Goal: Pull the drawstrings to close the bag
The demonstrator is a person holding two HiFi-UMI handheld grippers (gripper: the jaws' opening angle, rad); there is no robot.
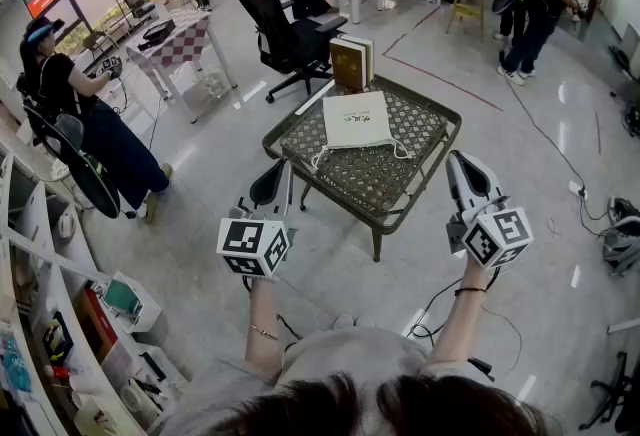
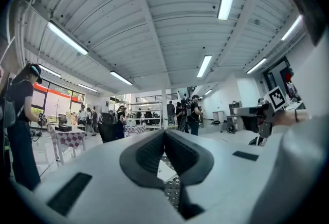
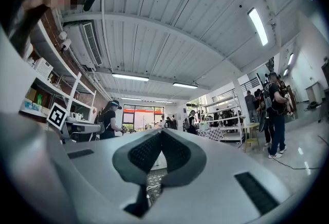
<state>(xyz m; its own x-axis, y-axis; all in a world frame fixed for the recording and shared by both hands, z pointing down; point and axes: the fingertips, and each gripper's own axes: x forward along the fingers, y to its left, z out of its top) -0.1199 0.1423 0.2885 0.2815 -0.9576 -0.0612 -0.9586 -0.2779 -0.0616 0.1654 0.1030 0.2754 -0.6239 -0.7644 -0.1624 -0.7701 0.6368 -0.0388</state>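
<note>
**A:** Crowded workshop floor, one low woven table (image 1: 400, 214) ahead. Where's the bag?

**B:** The white drawstring bag (image 1: 357, 119) lies flat mid-table, ahead of my tools and between them. Its mouth faces me, with a drawstring loop (image 1: 318, 161) at each near corner. I can't tell what's inside.

**A:** And your tools?

**B:** My left gripper (image 1: 270, 182) and right gripper (image 1: 462, 169) hover short of the near rim, jaws together, holding nothing. The left is nearer the left loop.
</note>
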